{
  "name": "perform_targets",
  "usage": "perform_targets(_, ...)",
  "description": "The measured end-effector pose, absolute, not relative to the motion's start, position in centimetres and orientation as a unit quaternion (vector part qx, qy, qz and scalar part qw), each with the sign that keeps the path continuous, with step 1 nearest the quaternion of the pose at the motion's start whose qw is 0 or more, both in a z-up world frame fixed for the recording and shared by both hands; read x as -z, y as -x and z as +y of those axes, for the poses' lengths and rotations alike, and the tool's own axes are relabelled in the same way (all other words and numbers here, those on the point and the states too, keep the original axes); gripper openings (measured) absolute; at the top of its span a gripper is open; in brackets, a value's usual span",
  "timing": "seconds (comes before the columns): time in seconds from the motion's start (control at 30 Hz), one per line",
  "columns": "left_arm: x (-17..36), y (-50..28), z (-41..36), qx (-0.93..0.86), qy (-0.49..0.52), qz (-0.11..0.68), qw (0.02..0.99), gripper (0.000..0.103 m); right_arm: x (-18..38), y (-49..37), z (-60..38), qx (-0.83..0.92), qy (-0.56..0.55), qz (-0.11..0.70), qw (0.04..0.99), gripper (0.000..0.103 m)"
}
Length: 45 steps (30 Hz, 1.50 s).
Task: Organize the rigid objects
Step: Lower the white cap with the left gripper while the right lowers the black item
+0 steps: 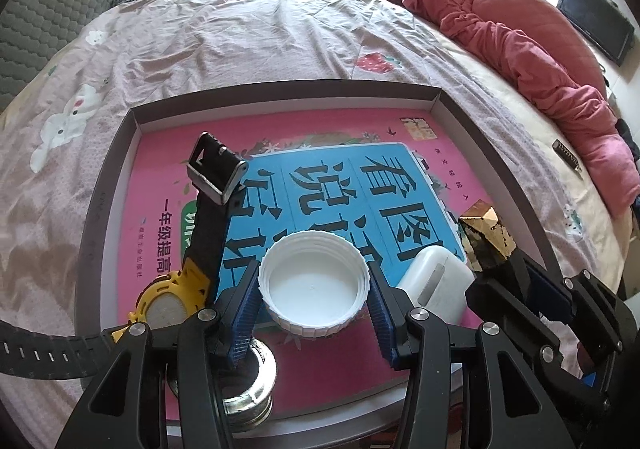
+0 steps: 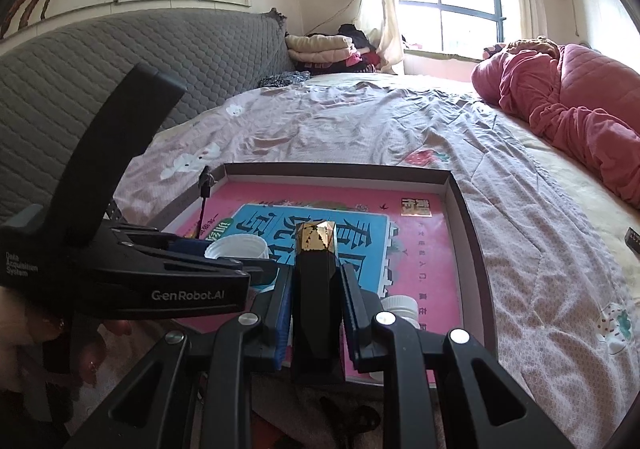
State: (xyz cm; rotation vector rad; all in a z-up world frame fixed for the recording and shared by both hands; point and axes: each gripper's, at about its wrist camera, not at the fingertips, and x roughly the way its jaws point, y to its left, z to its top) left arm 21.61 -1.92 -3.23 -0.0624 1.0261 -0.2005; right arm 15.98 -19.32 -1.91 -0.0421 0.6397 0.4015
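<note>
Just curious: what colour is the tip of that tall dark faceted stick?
Gold with black cracks, the faceted tip; the left wrist view shows it best.

White ribbed cap (image 1: 314, 285) faces open-side up; gold-tipped black faceted bottle (image 2: 317, 289) perhaps upright.

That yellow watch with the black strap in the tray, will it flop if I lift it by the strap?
Probably some. The watch has a strap that holds a raised curve, so it looks springy rather than limp. The chunky yellow case would likely hang low and swing. Its ridged, perforated strap should grip fairly well.
</note>
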Motion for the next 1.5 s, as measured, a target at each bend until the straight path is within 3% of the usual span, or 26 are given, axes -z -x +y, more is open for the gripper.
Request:
perform_targets(1.27,3.2,-21.7,-2.7,0.104,0.027,0.493,0.863,0.052,3.2,-16.9,-20.1,-0.190,0.009,0.342,0.920,0.023)
perform_targets(1.5,3.2,-21.8,-2.7,0.104,0.027,0.493,0.863,0.052,3.1,-17.1,-20.5,-0.180,0.004,0.343,0.922,0.032)
